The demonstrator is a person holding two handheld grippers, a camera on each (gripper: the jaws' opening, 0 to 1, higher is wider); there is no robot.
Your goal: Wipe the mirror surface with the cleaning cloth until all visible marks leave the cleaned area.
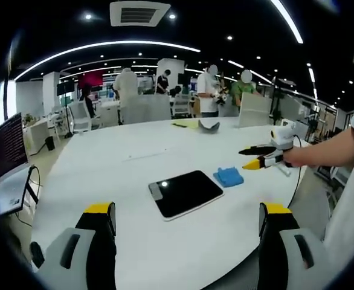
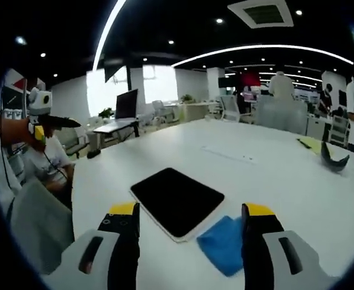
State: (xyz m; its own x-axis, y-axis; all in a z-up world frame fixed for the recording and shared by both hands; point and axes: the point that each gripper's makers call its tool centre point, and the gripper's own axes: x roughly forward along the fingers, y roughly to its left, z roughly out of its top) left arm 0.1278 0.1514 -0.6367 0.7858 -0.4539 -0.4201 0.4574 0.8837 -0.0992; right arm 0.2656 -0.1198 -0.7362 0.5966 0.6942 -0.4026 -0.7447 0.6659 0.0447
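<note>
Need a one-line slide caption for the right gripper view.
Open right gripper hovers over the white table, near the blue cleaning cloth beside the dark mirror.

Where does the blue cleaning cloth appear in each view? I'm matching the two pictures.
Left gripper view: blue cleaning cloth right of centre, at the mirror's right end.
Right gripper view: low, right of centre, between the jaws.
Shared landmark: the dark mirror beside it.

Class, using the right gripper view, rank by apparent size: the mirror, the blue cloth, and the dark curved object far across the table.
1. mirror
2. blue cloth
3. dark curved object, though it lies farther away, so its true size is unsure.
</note>
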